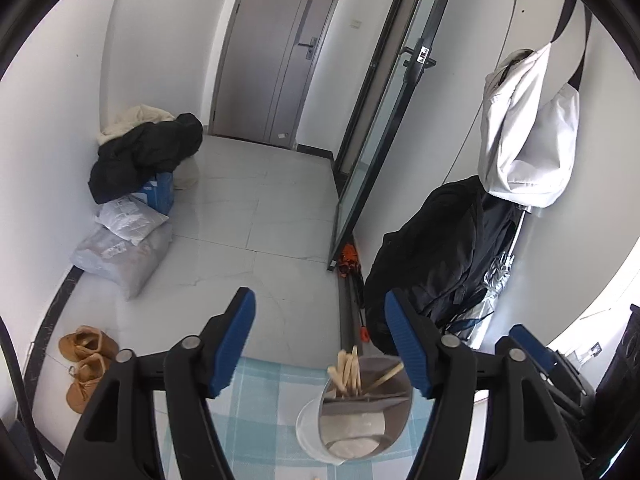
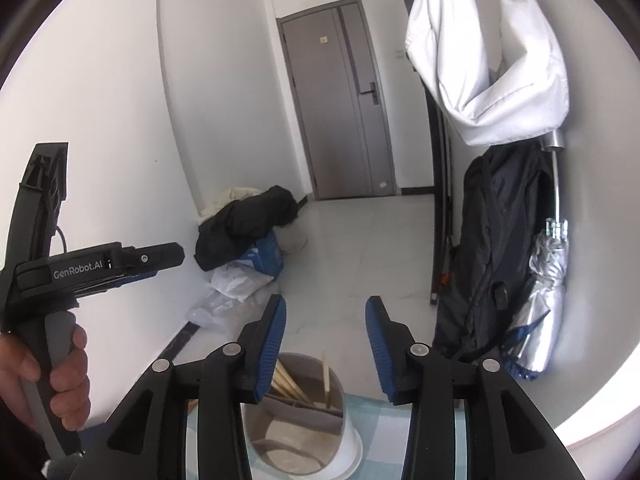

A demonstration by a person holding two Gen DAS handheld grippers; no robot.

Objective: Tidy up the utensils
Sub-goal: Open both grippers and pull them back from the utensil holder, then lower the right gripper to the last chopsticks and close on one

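Observation:
A white round utensil holder [image 1: 310, 428] with a grey divided insert stands on a blue checked tablecloth [image 1: 264, 404]. Several wooden utensils [image 1: 348, 370] lean in its far compartments. My left gripper [image 1: 320, 296] hangs above and just behind the holder, open, with nothing between its blue pads. In the right wrist view the same holder [image 2: 352, 440] sits under my right gripper [image 2: 326, 302], which is also open and empty. A bunch of wooden sticks [image 2: 286, 380] fills the far left compartment, and one stick [image 2: 326, 376] stands in the far right. A hand [image 2: 60, 368] holds the left gripper [image 2: 174, 257] at the left.
Beyond the table edge is a pale tiled floor [image 1: 256, 216]. Clothes and plastic bags [image 1: 132, 184] are piled by the left wall, with tan shoes [image 1: 86, 364] nearby. A dark backpack [image 1: 432, 256] and a white bag [image 1: 524, 132] hang at the right by a glass door [image 1: 384, 120].

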